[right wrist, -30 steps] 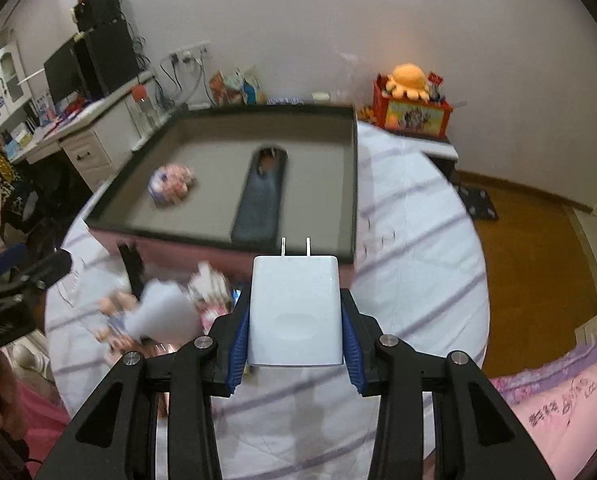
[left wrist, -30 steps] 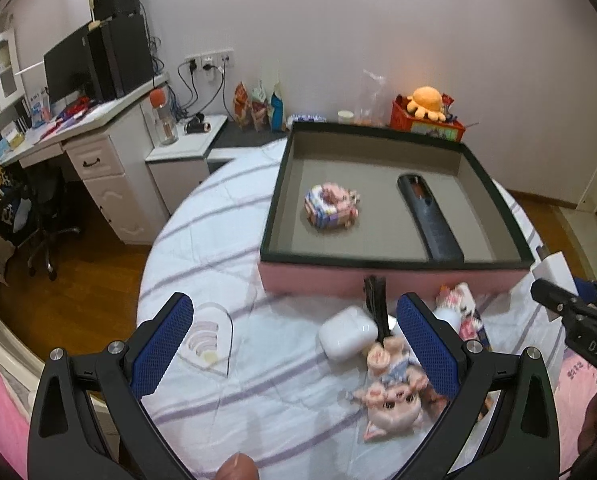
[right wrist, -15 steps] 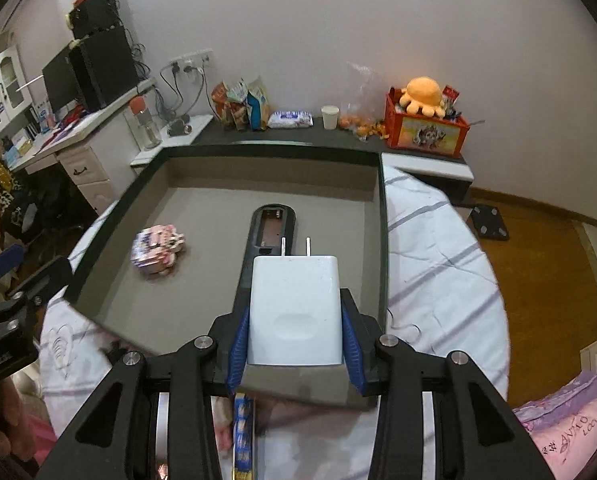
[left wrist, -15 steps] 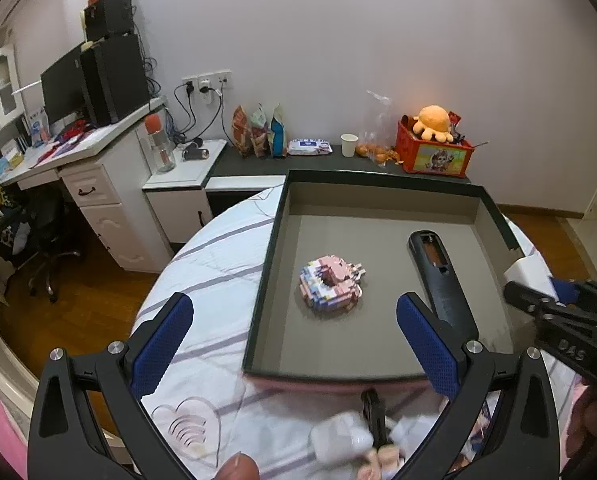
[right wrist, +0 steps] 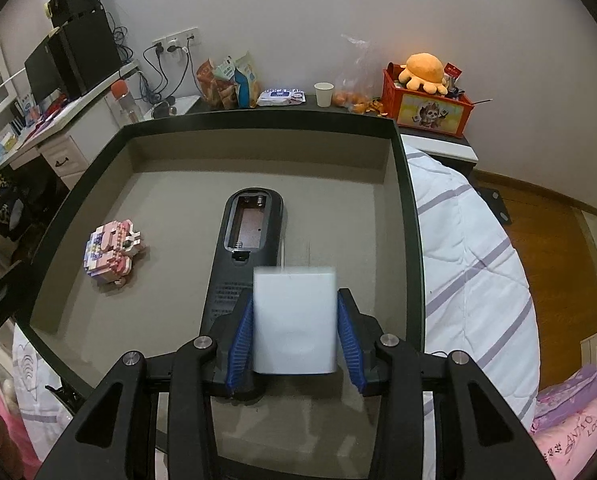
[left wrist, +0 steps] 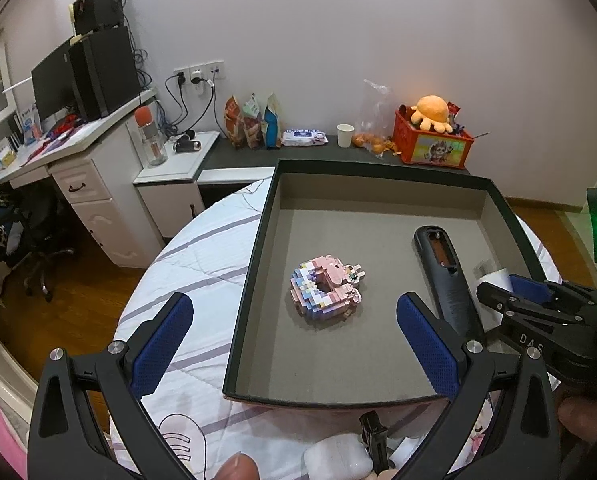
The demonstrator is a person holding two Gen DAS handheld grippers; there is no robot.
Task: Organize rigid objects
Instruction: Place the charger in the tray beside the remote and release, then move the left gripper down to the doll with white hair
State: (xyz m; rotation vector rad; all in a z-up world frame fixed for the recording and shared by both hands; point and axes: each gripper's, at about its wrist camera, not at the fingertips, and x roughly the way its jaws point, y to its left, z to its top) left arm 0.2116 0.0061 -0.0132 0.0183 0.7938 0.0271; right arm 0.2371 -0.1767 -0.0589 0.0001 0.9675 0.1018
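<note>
A dark-rimmed tray [left wrist: 254, 248] [right wrist: 412, 240] sits on the round table. It holds a pink block figure [left wrist: 325, 293] [right wrist: 110, 254] and a black remote [left wrist: 444, 276] [right wrist: 246, 248] with its battery bay bare. My right gripper [right wrist: 294, 320] is over the tray beside the remote, with a blurred white charger [right wrist: 294, 318] between its fingers; small gaps show at the pads. It also shows at the right in the left wrist view [left wrist: 494, 284]. My left gripper [left wrist: 294, 340] is open and empty above the tray's near edge.
A white earbud case [left wrist: 336, 460] and a black clip [left wrist: 372, 438] lie on the striped cloth [left wrist: 202, 256] in front of the tray. A desk [left wrist: 86, 160] and low shelf with snacks stand behind. A pink bed [right wrist: 570, 432] is at the right.
Both grippers moved forward over the tray. The right gripper lowered the charger beside the remote; its fingers have spread slightly and the charger is blurred.
</note>
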